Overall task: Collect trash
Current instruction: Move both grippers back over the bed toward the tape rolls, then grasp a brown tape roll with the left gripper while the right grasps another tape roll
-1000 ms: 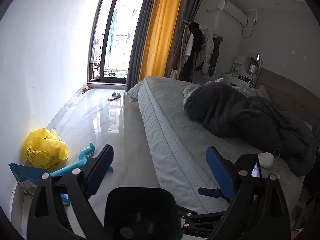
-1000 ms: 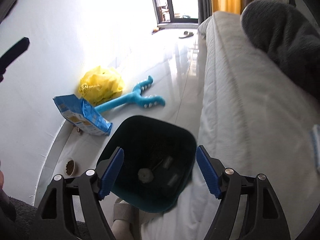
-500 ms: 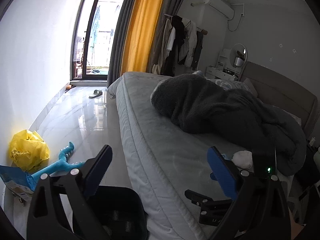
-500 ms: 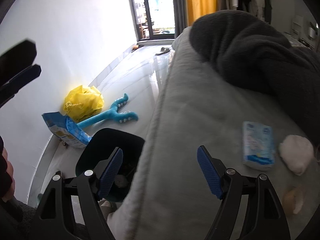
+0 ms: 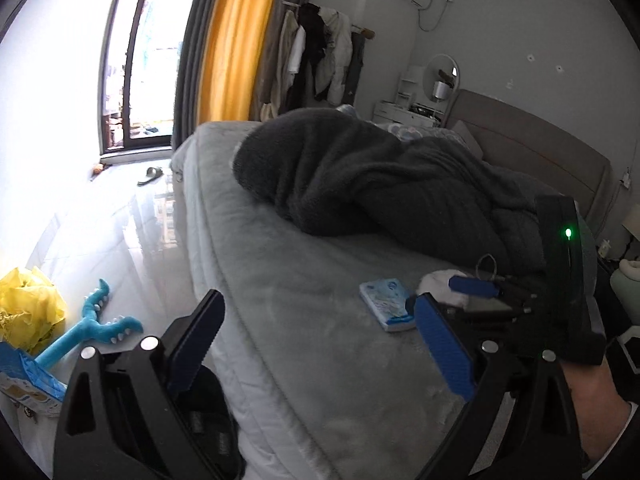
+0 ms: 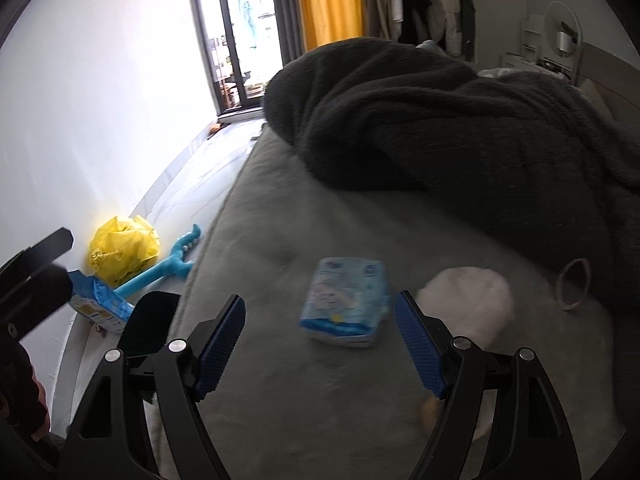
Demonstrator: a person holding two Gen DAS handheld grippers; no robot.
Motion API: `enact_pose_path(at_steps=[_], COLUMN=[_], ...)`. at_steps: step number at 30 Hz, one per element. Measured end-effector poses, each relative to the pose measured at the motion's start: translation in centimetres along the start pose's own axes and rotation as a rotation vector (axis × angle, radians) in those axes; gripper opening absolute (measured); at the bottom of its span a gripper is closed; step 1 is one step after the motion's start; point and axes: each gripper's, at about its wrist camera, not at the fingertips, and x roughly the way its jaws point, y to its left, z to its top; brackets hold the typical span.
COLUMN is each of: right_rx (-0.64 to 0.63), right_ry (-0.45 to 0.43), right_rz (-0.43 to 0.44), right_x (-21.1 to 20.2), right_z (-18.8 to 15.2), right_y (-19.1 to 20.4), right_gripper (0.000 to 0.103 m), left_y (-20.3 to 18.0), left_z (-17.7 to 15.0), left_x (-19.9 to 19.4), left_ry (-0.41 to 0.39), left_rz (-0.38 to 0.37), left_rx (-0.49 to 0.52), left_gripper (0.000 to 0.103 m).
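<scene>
Both tools are over the grey quilted bed [image 6: 280, 240] now. The right gripper [image 6: 320, 344] hangs with its blue-padded tongs spread wide, nothing clamped; the small blue-and-white tissue packet [image 6: 346, 306] lies flat on the cover at centre frame, just ahead of and between the tips, untouched. Just right of it sits a crumpled white wad [image 6: 468, 300], beside a dark grey fleece blanket [image 6: 440, 120] heaped across the upper frame. The left gripper [image 5: 316, 344] is released too, empty. Lower left in the right view, the dark bin [image 6: 148, 320] stands on the floor against the bed, near a yellow plastic bag [image 6: 122, 246].
</scene>
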Motion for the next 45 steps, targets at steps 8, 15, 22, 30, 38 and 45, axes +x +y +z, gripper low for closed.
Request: enact_pose_path(at_steps=[8, 15, 22, 30, 38, 45], right_rx=[0.049, 0.103, 0.125, 0.152, 0.168, 0.186], right_ry=[-0.007, -0.006, 0.014, 0.051, 0.066, 0.07], right_rz=[-0.075, -0.109, -0.121, -0.127, -0.135, -0.141], right_x=[-0.5, -0.6, -0.6, 0.2, 0.7, 0.9], right_z=[0.3, 1.0, 0.8, 0.2, 0.0, 0.0], right_y=[-5.3, -9.6, -12.9, -16.4, -19.0, -21.0], right_gripper=[0.078, 0.078, 0.078, 0.078, 0.078, 0.078], left_y=[-2.9, -5.0, -7.8, -11.3, -12.8, -14.7], left_z=[-0.1, -0.5, -1.2, -2.0, -2.5, -3.3], left_x=[3.0, 5.6, 7.8, 10.3, 12.6, 13.6], left_ry=[0.07, 0.137, 0.202, 0.282, 0.325, 0.346], left_rz=[-0.092, -0.123, -0.203, -0.33, -0.39, -0.425], left_rx=[0.021, 0.069, 0.137, 0.211, 0.228, 0.299], left_gripper=[0.097, 0.097, 0.09, 0.089, 0.086, 0.086])
